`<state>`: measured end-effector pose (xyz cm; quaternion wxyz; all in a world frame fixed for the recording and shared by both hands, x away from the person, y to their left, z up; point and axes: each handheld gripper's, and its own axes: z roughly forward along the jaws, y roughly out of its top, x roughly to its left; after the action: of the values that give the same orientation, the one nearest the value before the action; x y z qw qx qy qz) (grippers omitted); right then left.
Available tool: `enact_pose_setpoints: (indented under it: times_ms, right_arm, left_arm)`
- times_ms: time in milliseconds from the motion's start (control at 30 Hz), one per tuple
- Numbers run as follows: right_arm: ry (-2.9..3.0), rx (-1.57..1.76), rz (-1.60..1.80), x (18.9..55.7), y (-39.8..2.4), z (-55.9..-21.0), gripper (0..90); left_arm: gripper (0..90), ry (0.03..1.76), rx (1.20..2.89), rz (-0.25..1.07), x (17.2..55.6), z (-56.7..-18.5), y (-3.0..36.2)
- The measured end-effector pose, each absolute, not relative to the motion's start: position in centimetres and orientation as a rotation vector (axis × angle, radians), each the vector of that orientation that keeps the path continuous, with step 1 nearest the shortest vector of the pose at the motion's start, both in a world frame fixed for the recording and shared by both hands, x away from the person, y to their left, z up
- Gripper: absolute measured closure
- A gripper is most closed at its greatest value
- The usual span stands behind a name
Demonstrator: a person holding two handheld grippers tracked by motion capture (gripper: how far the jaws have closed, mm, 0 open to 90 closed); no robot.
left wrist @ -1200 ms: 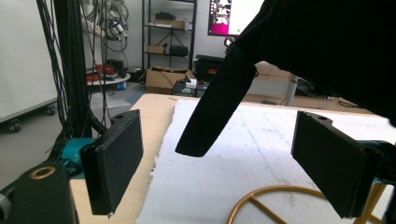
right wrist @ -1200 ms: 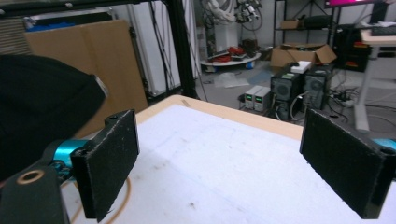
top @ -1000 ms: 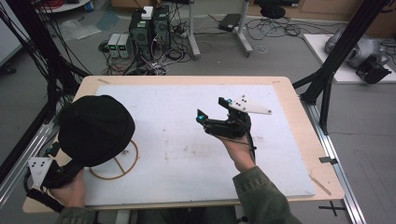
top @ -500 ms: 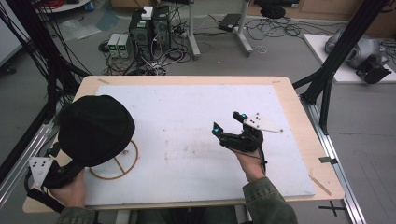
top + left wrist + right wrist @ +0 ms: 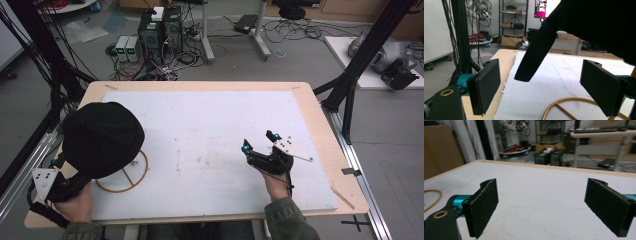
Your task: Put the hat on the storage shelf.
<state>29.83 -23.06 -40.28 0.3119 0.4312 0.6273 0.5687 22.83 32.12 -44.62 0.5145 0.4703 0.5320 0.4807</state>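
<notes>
The right gripper (image 5: 260,142) hovers over the white board (image 5: 200,130) at about 4 o'clock, its jaws spread wide with nothing between them; the left gripper (image 5: 544,85) at 8 o'clock is also spread wide, just before the gold ring (image 5: 125,172); no writing can be read on any of them.

In the high view, the left tool (image 5: 52,180) is largely hidden at eight o'clock beneath a black cap (image 5: 102,137), so its jaws cannot be made out there. The upper left of the brass ring (image 5: 125,172) is covered by the same cap. In the left gripper view, the ring (image 5: 574,106) is cut off at six o'clock by the picture's lower edge, and the cap (image 5: 599,22) by the top and right edges. In the right gripper view, the ring (image 5: 432,198) is clipped at nine o'clock and blurred.
</notes>
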Motion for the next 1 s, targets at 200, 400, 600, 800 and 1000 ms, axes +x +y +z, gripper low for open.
enact_pose_setpoints:
  times_ms: [200,400,600,800,1000]
  right_arm:
    - [1.539,1.18,1.438,29.7,-25.2,-41.3,11.1]
    - [1.511,1.205,1.376,29.9,-27.0,-42.3,11.1]
    - [1.44,1.24,1.303,29.6,-28.4,-42.8,11.1]
    - [1.378,1.276,1.284,29.5,-29.7,-43.1,11.1]
    - [1.354,1.286,1.281,29.4,-30.1,-43.2,11.1]
  left_arm:
    - [17.1,1.274,1.136,1.158,22.9,-44.6,32.0]
    - [17.1,1.274,1.134,1.157,22.9,-44.6,32.0]
    - [17.1,1.274,1.132,1.155,22.9,-44.6,32.0]
    - [17.1,1.272,1.134,1.152,22.9,-44.6,32.0]
    - [17.1,1.275,1.132,1.154,22.9,-44.6,32.0]
